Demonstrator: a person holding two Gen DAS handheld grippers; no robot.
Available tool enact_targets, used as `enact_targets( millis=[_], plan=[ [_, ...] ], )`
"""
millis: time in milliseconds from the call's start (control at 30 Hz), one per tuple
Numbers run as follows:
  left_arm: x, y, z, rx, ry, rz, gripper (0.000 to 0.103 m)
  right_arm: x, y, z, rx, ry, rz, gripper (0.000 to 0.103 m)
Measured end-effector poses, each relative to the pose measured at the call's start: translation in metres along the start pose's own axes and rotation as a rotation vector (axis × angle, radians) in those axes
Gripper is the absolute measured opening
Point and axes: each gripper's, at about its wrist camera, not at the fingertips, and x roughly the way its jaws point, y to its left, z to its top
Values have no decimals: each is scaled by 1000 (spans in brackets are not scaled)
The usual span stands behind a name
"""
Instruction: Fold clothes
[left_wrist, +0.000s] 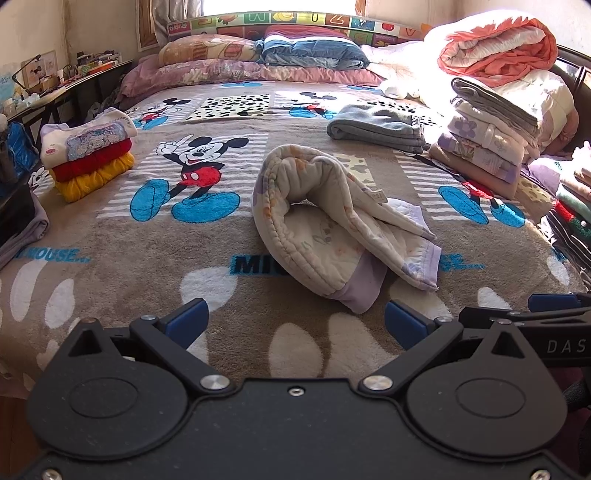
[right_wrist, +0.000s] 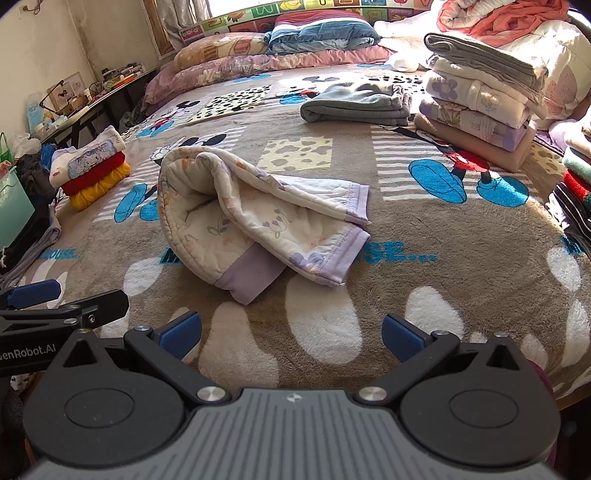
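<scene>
Both grippers are held with jaws spread and nothing between them: the left gripper (left_wrist: 293, 323) and the right gripper (right_wrist: 291, 334) are poised just short of the quilted garment (left_wrist: 332, 229), which is seen doubled over loosely, puffed and uneven, mid-bed; folded stacks (left_wrist: 88, 158) (right_wrist: 480, 107) are ranged around it; tidying of this piece is judged unfinished.

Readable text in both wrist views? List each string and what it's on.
"MOUSE..." on the bedspread, blue print; middle word hidden by the quilted garment.
"DAS", cut off, on the right gripper arm.
"enRobot.AI", start cut off, on the left gripper arm.
Headboard letters, garment tag: unreadable.
</scene>
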Motion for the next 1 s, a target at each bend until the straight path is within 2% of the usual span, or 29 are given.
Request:
enact_targets(
  millis=[500, 1000],
  plan=[
    [17, -4, 5, 26, 11, -7, 103, 11, -12, 2, 30, -10, 55, 103],
    [57, -6, 24, 85, 32, 3, 103, 49, -44, 7, 116, -34, 79, 103]
  ],
)
